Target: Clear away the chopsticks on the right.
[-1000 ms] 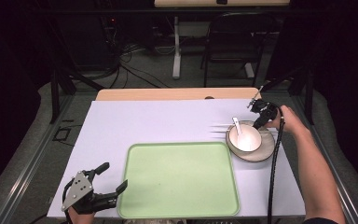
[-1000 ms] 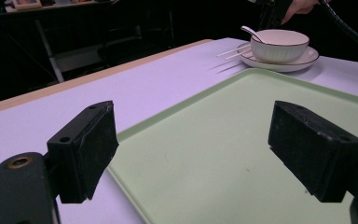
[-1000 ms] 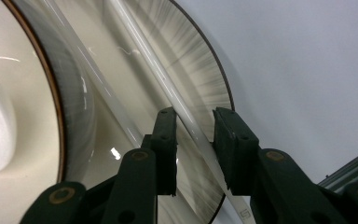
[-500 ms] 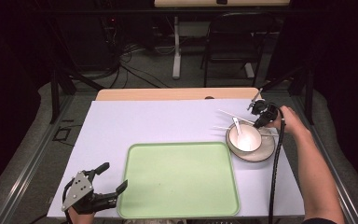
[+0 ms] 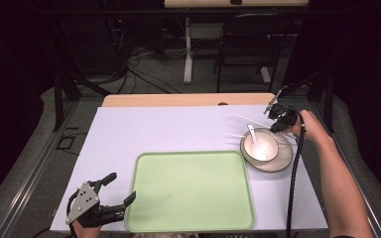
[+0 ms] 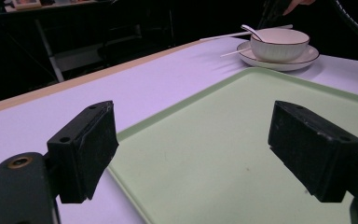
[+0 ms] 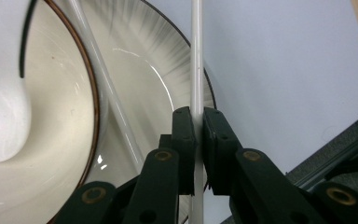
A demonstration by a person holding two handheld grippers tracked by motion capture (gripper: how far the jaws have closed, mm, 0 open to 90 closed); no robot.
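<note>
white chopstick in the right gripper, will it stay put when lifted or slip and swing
The chopstick looks stiff and light: thin, straight, no sag. Its glossy round surface could slip or pivot between the right gripper's fingers, which pinch it at one narrow spot. Set down, it would likely roll; a second chopstick lies on the plate.

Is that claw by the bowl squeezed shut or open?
Shut: the right claw pinches a white chopstick between its pads above the plate.
</note>
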